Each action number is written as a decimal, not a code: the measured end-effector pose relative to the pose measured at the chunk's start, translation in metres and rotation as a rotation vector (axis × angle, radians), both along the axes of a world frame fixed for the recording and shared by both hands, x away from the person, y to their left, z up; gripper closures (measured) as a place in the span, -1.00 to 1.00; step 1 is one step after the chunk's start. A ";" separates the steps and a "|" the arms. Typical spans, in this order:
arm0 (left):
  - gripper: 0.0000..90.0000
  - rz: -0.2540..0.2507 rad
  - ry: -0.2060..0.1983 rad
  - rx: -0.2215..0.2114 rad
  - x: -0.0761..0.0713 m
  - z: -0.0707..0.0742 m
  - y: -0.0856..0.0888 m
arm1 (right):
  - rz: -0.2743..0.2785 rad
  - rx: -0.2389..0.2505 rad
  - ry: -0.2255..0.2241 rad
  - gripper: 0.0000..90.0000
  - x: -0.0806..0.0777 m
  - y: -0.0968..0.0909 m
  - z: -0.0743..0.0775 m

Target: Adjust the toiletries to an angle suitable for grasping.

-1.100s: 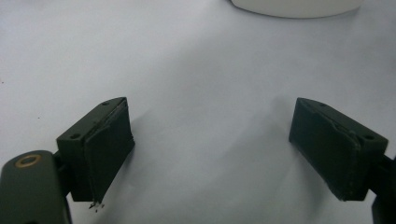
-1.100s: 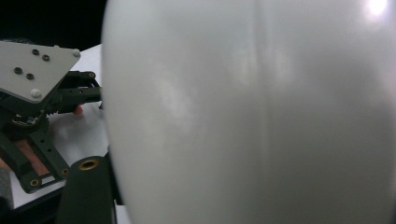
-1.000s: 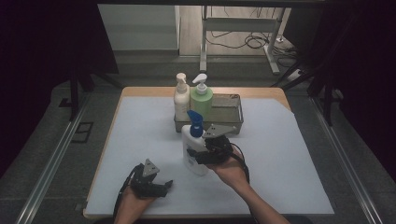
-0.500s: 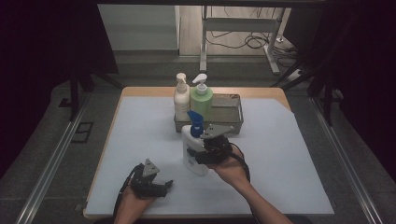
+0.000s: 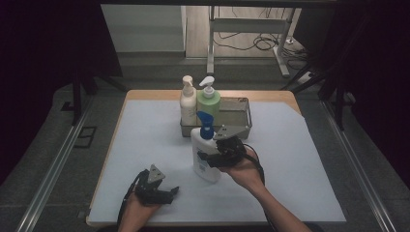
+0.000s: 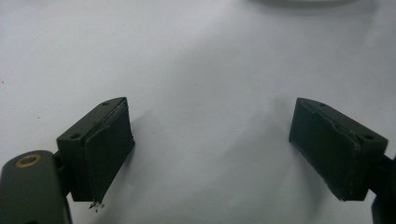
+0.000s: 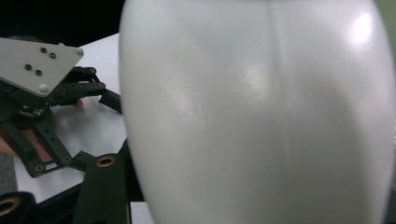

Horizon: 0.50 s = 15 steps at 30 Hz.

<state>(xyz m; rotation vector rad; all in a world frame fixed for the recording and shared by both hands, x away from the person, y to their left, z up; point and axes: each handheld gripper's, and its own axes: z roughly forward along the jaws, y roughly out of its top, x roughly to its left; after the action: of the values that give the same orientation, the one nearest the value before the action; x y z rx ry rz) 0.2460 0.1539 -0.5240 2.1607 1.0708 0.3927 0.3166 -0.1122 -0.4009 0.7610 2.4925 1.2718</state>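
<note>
A white bottle [image 5: 203,159] with a blue pump head [image 5: 205,121] stands in the middle of the white mat, just in front of the tray. My right gripper [image 5: 212,157] reaches in from the right and is shut on the bottle's body at mid height. In the right gripper view the bottle's white wall [image 7: 261,116] sits close between the jaws. My left gripper [image 5: 169,192] rests low on the mat near the front left edge. It is open, with bare mat between its pads [image 6: 107,149].
A metal tray [image 5: 241,108] stands at the back of the mat [image 5: 300,164]. A cream pump bottle [image 5: 187,99] and a green pump bottle [image 5: 209,101] stand upright at its left end. The table's wooden rim [image 5: 145,94] borders the mat.
</note>
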 end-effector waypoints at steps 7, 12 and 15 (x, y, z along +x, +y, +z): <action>-0.71 0.000 0.000 0.000 0.000 0.000 0.000 | 0.002 0.004 0.013 -0.12 0.003 -0.010 0.014; -0.71 0.000 0.000 0.000 0.000 0.000 0.000 | -0.002 0.006 0.023 -0.11 0.006 -0.017 0.022; -0.71 0.000 0.000 -0.001 0.000 0.000 0.000 | -0.010 0.002 0.021 -0.11 0.008 -0.021 0.027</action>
<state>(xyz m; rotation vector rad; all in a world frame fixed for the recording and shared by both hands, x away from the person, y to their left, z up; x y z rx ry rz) 0.2460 0.1539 -0.5241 2.1601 1.0712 0.3922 0.3247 -0.1330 -0.3739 0.7913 2.5010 1.2700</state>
